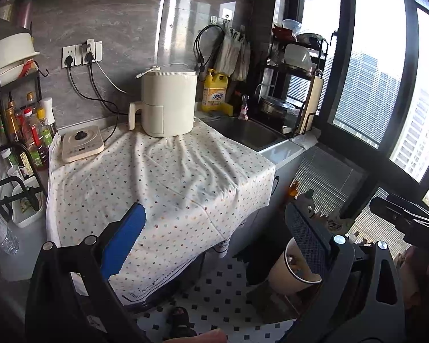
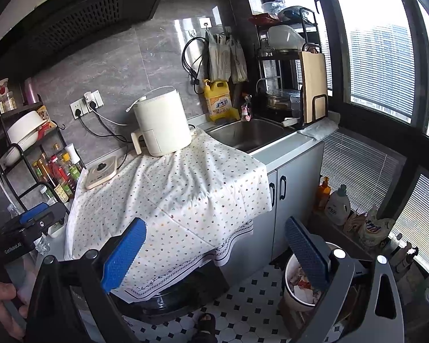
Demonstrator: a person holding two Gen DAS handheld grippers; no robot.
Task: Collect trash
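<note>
Both tongs are held wide apart, with nothing gripped between the blue pads.

In the left wrist view, the left tongs (image 1: 214, 243) are raised above the front edge of the surface (image 1: 283, 154), which is draped with a dotted cloth (image 1: 163, 177). The trash bin (image 1: 293, 274), a pale round container with a dark rim, stands on the tiled floor (image 1: 223, 294) at about 4 o'clock, partly hidden behind the right-hand pad (image 1: 307, 243) of these tongs. Its contents are barely visible from here. The other gripper's body is seen at the 3 o'clock edge.

In the right wrist view, the right tongs (image 2: 214, 257) are likewise spread over the cloth's hanging front corner. The bin (image 2: 299, 283) is seen at about 4 o'clock, just behind and below the right-hand pad (image 2: 307, 253), and crumpled scraps of trash (image 2: 300, 281) are visible inside it. The bin lies beside the tongs, not between the pads.

On the cloth, a cream air fryer (image 2: 163, 123) is set at 12 o'clock, with a flat cream appliance (image 2: 101, 173) at 10 o'clock. A sink (image 2: 248, 134) is found at 1 o'clock, with a yellow detergent bottle (image 2: 218, 101) behind it. A sandalled foot (image 2: 206, 323) is seen at 6 o'clock.
</note>
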